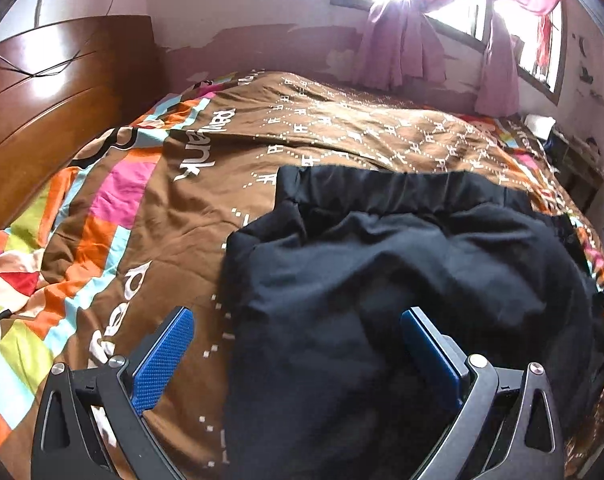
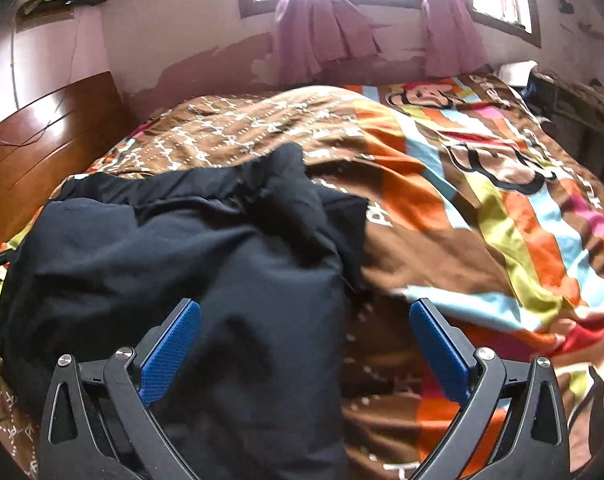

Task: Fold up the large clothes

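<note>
Black garment (image 1: 402,280) lies rumpled on the patterned bedspread (image 1: 141,216) beneath both spread, empty tools, left tool (image 1: 297,344) and right tool (image 2: 306,334), headboard (image 1: 41,112) and curtains (image 1: 402,48) beyond.

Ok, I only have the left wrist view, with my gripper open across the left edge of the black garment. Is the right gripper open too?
Observer: Yes, the right gripper is open and holds nothing.
Operator: Where is it relative to the cloth?
Observer: It straddles the right edge of the black garment, with one finger over the cloth and the other over the bedspread.
Operator: Does the far right corner lie flat?
Observer: No, a flap is bunched up there.
</note>
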`<state>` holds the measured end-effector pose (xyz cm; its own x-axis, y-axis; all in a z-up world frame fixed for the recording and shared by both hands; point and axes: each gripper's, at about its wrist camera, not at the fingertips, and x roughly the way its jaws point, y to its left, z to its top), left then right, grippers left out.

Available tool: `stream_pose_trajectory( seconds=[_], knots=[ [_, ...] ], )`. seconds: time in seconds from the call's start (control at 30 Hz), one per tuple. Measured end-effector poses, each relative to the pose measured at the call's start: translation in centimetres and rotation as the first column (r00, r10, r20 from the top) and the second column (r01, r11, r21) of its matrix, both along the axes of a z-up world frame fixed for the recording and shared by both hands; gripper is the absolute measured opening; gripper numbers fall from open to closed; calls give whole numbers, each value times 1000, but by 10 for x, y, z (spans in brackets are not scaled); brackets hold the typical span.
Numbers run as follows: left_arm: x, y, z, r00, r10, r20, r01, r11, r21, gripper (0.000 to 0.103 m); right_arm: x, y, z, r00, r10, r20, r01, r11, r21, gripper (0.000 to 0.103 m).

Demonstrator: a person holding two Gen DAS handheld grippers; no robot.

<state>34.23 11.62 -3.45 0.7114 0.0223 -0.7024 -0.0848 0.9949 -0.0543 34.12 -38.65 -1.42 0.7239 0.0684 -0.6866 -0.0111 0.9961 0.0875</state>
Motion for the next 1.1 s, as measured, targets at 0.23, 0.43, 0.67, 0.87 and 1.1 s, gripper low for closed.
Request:
stream_pose_trajectory(
  seconds=[0.23,0.43,0.67,0.87,1.1],
  knots=[
    [-11,-2,-12,999,-43,-33,45,998,52,103,-1,-11,-21,997,-33,-65,36,999,31,102],
    [-16,14,-26,995,-79,-53,73,992,-98,103,-1,-15,-38,993,-46,-110,52,997,53,102],
    [-16,19,-43,993,-113,-38,103,974,-201,103,0,-22,-59,986,-44,-159,71,983,170,102],
    [-13,33,-54,989,-149,-16,136,938,-318,103,8,-27,-67,980,-17,-199,65,969,238,102],
    [4,51,-73,980,-196,-19,164,865,-475,103,31,-25,-49,981,37,-191,-3,984,176,102]
  ],
)
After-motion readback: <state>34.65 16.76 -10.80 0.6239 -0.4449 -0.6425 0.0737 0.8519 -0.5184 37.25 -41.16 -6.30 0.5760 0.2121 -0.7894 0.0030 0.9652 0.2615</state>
